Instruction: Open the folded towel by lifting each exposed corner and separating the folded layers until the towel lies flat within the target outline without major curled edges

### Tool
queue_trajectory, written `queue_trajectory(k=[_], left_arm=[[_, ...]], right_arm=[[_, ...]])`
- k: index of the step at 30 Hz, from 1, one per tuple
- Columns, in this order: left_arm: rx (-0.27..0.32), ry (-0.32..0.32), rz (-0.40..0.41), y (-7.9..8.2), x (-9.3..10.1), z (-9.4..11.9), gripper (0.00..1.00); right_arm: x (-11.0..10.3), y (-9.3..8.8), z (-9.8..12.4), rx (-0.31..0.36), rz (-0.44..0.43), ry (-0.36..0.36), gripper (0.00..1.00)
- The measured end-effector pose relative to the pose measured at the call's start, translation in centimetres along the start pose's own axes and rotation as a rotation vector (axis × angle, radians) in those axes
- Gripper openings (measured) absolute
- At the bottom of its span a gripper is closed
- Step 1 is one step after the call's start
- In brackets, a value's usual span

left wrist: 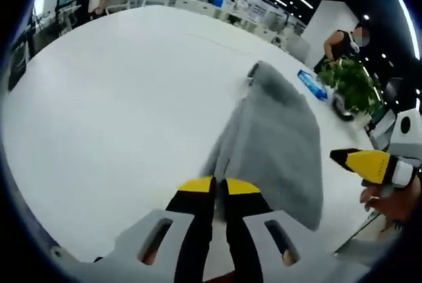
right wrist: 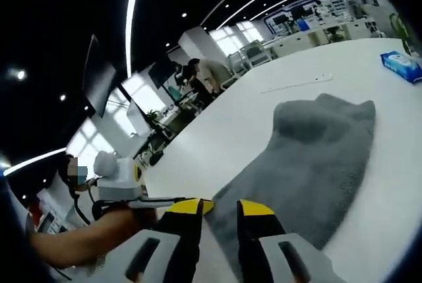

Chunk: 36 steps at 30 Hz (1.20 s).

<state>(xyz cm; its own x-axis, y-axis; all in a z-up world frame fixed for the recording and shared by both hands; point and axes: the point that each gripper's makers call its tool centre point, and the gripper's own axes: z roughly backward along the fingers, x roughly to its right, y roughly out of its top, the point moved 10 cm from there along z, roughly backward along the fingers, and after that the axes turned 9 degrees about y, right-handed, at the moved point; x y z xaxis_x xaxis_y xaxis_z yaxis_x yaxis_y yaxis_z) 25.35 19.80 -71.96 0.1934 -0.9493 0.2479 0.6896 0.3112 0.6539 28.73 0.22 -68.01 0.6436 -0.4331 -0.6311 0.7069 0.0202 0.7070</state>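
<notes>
Grey terry towel (left wrist: 277, 141) lies on the white table (left wrist: 112, 111), running from the lower centre of the left gripper view up toward the upper right, one long edge lifted into a ridge. At the bottom centre the left gripper (left wrist: 219, 187) has its yellow-tipped jaws nearly together, pinching the towel's near edge. At the right edge the right gripper (left wrist: 359, 163) pokes in, with a blue packet (left wrist: 311, 85) and a green plant (left wrist: 353, 82) above it.

In the right gripper view, the right gripper (right wrist: 220, 209) sits at the bottom centre, jaws slightly parted at the towel's (right wrist: 316, 157) near edge; whether they grip it I cannot tell.
</notes>
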Motion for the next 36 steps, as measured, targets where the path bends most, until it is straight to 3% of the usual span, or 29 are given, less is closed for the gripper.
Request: queue_trajectory(k=[7,9,13,18,25,31,36], left_arm=[[0.028,-0.109,-0.016,0.7,1.5,1.0,0.01],[0.042,-0.146,-0.047,0.7,2.2,1.3,0.0],[0.057,-0.198,-0.155,0.6,3.6,1.4,0.0],[0.059,-0.239,-0.175,0.7,3.9,1.1,0.0],[0.09,-0.351,-0.243,0.7,4.9,1.1,0.0],[0.04,-0.399,-0.305,-0.1,5.9,1.1,0.0],[0.032,-0.409,-0.326,-0.3,6.1,0.9,0.01]], right_arm=[[0.5,0.0,0.0,0.002,-0.024,-0.01,0.17],[0.8,0.3,-0.4,-0.017,-0.062,-0.004,0.18],[0.9,1.1,-1.0,0.022,-0.132,0.02,0.24],[1.6,0.9,-2.5,-0.063,-0.16,-0.019,0.25],[2.0,0.5,-4.1,-0.111,-0.2,-0.012,0.24],[3.2,0.2,-4.5,-0.156,-0.271,-0.059,0.09],[3.2,0.0,-4.4,-0.171,-0.27,-0.055,0.0]])
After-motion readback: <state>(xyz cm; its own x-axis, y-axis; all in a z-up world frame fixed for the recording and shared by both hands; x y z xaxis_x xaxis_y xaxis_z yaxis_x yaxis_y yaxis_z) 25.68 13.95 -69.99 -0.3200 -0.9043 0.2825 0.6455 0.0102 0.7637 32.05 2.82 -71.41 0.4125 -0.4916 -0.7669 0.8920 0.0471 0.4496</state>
